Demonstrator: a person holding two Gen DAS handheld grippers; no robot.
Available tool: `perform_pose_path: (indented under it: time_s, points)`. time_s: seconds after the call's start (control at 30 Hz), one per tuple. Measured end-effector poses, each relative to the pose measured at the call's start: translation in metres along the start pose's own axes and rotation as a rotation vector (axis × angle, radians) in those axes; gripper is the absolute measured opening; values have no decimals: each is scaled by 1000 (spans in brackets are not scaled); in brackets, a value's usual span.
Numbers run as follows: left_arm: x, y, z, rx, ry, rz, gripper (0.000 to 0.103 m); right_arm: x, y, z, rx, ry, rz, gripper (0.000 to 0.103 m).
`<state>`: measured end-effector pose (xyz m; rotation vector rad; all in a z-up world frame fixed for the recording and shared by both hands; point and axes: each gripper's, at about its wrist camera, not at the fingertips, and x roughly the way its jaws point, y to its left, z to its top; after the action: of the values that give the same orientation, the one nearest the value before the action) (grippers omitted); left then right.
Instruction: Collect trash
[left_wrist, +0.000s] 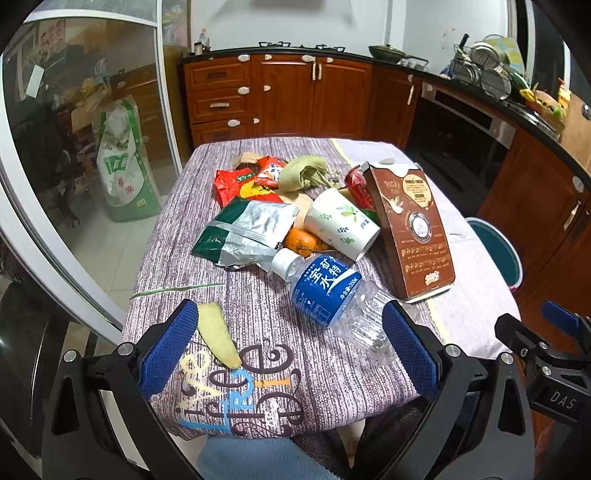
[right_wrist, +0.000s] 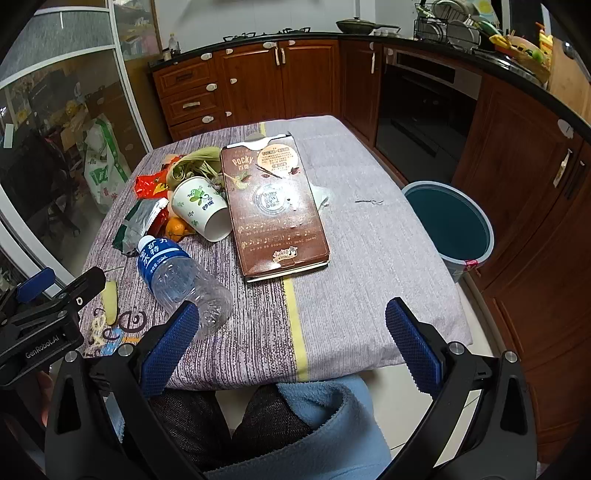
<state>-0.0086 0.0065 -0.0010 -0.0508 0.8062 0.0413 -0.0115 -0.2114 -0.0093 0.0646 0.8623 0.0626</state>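
Note:
Trash lies piled on the cloth-covered table (left_wrist: 258, 325): a clear plastic bottle (left_wrist: 332, 291) (right_wrist: 177, 273) with a blue label on its side, a brown Pocky box (left_wrist: 413, 229) (right_wrist: 277, 206), a paper cup (left_wrist: 341, 221) (right_wrist: 201, 208) tipped over, a foil bag (left_wrist: 247, 232), red wrappers (left_wrist: 240, 182), green husks (left_wrist: 303, 171), an orange (left_wrist: 301, 242) and a pale peel (left_wrist: 218, 334). My left gripper (left_wrist: 291, 350) is open at the near edge, bottle base by its right finger. My right gripper (right_wrist: 291, 347) is open over the table's front edge, holding nothing.
A teal bin (right_wrist: 448, 225) (left_wrist: 496, 251) stands on the floor right of the table. Wooden cabinets (right_wrist: 258, 81) and an oven (right_wrist: 424, 110) line the back and right. A glass door (left_wrist: 74, 166) is at left. The person's blue sleeve (right_wrist: 325, 417) is below.

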Motion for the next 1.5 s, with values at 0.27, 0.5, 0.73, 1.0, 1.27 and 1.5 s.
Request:
perform_pose_path:
  time_s: [0.27, 0.5, 0.73, 1.0, 1.27, 1.5]
  points:
    - [-5, -5, 2, 19, 8, -29, 99, 2, -12, 6, 38, 9, 5, 97]
    - [38, -15, 12, 31, 170, -19, 99, 18, -23, 17, -20, 24, 12, 97]
    - [71, -34, 23, 5, 244, -65, 99, 42, -42, 35, -51, 47, 6, 97]
    - [103, -54, 23, -6, 303, -4, 99, 76, -52, 48, -82, 100, 81, 97]
    - [116, -24, 11, -12, 380, 29, 99, 120, -42, 65, -171, 154, 213, 97]
    - [119, -28, 5, 42, 401, -17, 71, 157, -34, 83, -199, 190, 341, 95]
